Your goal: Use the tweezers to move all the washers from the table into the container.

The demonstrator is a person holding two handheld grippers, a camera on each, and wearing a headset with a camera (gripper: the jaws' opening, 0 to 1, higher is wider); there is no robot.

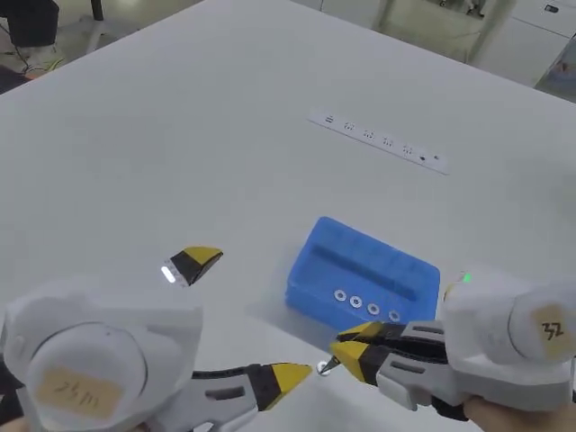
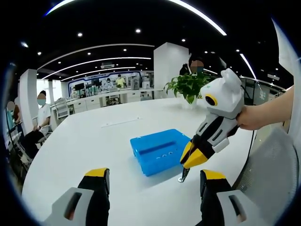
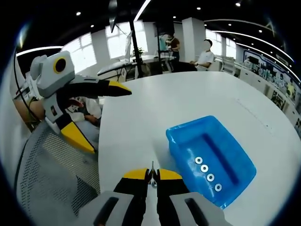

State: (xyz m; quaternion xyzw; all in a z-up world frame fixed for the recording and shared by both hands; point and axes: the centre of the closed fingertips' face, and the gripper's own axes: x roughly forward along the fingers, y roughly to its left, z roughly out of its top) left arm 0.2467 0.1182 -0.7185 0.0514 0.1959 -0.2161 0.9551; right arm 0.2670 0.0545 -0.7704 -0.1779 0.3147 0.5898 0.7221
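Right gripper (image 3: 152,175): my jaws are clamped on the tweezers (image 2: 183,175), whose tips point down at the table (image 3: 141,108).
Left gripper (image 2: 155,172): jaws wide apart, empty.
Washers (image 3: 204,168): four in a row inside the blue container (image 3: 230,160).
Handling: probably tiny, light, hard and slick. I'd pinch one across its ring, gently.
Tip load: too small to tell.

Blue container (image 1: 360,256), silver washers (image 1: 355,302), white table (image 1: 225,135), yellow-and-black jaws
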